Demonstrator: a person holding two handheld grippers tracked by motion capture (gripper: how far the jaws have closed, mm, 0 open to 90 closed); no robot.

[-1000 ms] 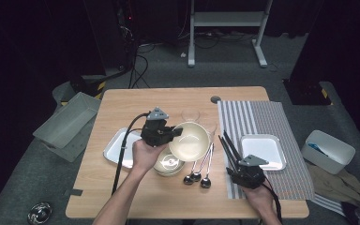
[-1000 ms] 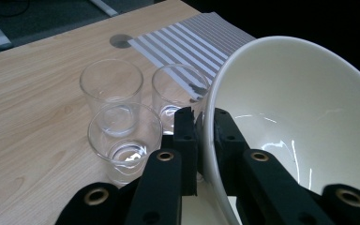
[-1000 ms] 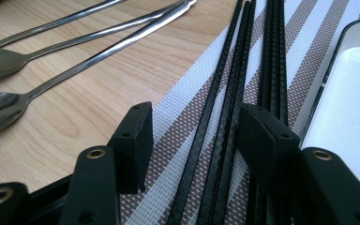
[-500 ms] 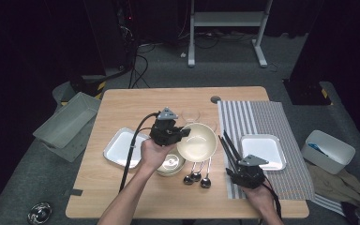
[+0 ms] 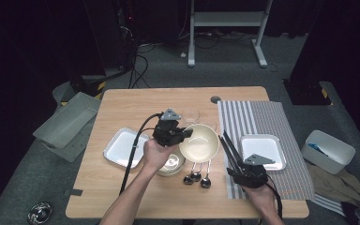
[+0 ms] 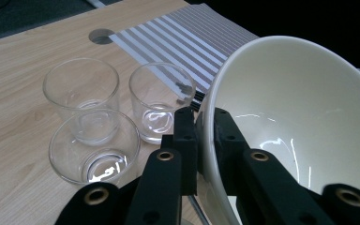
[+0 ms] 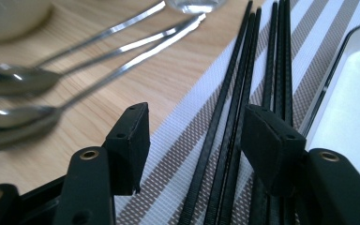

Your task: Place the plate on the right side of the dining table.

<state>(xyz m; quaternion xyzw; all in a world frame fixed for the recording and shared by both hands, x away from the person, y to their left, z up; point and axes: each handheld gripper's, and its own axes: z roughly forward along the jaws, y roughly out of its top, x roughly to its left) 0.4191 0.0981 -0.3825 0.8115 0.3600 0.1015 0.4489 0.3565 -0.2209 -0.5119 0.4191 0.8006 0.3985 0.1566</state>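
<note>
Above the middle of the desk [image 5: 122, 101], the cream bowl [image 5: 199, 143] hangs tilted in the left gripper [image 5: 183, 135], whose jaws are pinched tight on its rim, one inside the wall and one outside. Just below the bowl on the person's side sit a smaller bowl [image 5: 171, 164] and three spoons [image 5: 196, 176], lying side by side on the wood. Past the bowl, three clear glasses [image 6: 98, 117] stand in a cluster, close to the striped mat [image 5: 262, 126].

To the right of the bowl, the right gripper [image 7: 194, 136] rests low over the near edge of the mat with its jaws apart (they have just been opening a little further) and straddling black chopsticks [image 7: 236, 122], its pads not pressing on them. A white tray [image 5: 265, 150] lies on the mat beyond the chopsticks, and another white tray [image 5: 122, 147] lies on bare wood left of the bowl.

As a judgement: the table-laying is partly done. The mat has its tray and chopsticks, while the bowl is yet to be set down, and the spoons and glasses look unplaced.
</note>
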